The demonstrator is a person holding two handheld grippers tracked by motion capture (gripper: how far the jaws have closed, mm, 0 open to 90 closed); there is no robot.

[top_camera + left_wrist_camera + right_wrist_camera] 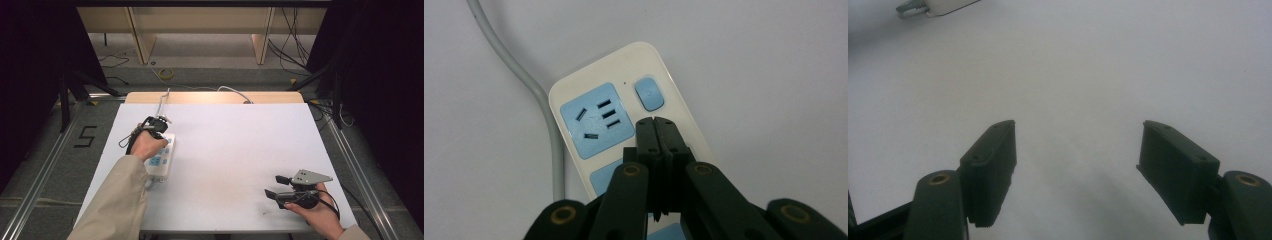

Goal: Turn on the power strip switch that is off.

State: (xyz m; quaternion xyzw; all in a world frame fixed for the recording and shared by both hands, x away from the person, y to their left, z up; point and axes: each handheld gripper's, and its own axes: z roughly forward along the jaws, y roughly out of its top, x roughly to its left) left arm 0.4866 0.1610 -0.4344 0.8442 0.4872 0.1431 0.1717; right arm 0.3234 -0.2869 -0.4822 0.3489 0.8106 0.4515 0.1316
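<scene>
A white power strip (634, 65) with pale blue sockets (596, 120) and a blue switch (649, 93) lies on the white table; in the high view the power strip (162, 160) sits at the left. My left gripper (655, 121) is shut, its tips pressed together just below the switch, over the strip's white face. From above, the left gripper (156, 131) points down at the strip, partly hidden by the hand. My right gripper (1078, 165) stands open over bare table, nothing between its jaws. In the high view the right gripper (276, 186) rests near the front right edge.
A grey cable (544, 100) curves along the strip's left side. The strip's cable end (913, 6) shows far off at the top left of the right gripper view. The white table top (235, 140) ends at a wooden strip (215, 96) at the back.
</scene>
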